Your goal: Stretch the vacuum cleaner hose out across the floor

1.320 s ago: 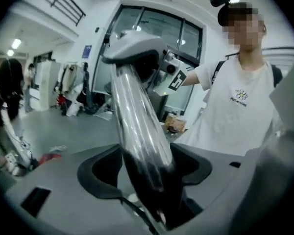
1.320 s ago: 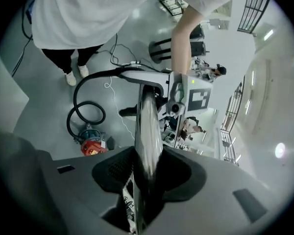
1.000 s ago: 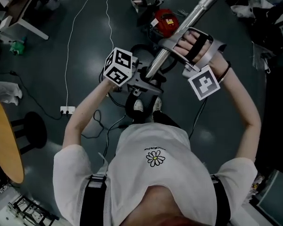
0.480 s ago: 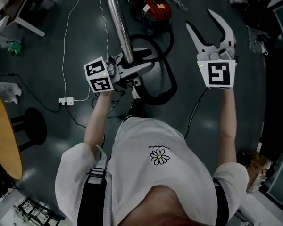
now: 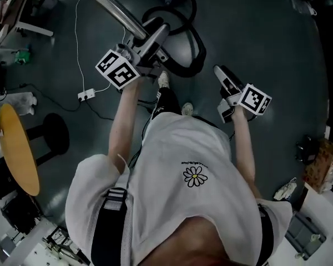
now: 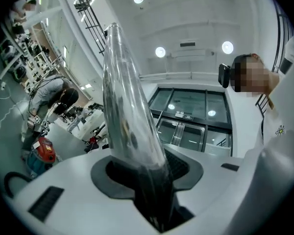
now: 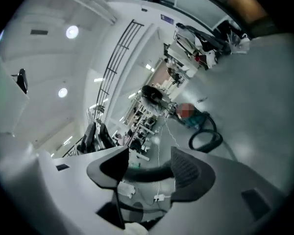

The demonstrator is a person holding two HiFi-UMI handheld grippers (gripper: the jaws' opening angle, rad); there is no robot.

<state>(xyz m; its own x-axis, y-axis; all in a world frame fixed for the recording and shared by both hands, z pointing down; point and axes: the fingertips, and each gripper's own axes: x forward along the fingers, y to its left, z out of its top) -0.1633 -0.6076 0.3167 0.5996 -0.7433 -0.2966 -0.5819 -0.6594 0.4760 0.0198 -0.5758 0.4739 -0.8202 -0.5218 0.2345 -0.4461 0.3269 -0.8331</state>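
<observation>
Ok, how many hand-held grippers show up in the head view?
2. The left hand-held gripper, upper left, has just been closing on the metal vacuum wand. The right hand-held gripper, right of centre, has just opened and holds nothing.

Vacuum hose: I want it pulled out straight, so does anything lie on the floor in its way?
Right of the hose loop in the head view, nothing visible does. Left of it a white cable and power strip lie on the floor; the person's shoe stands beside the loop.
</observation>
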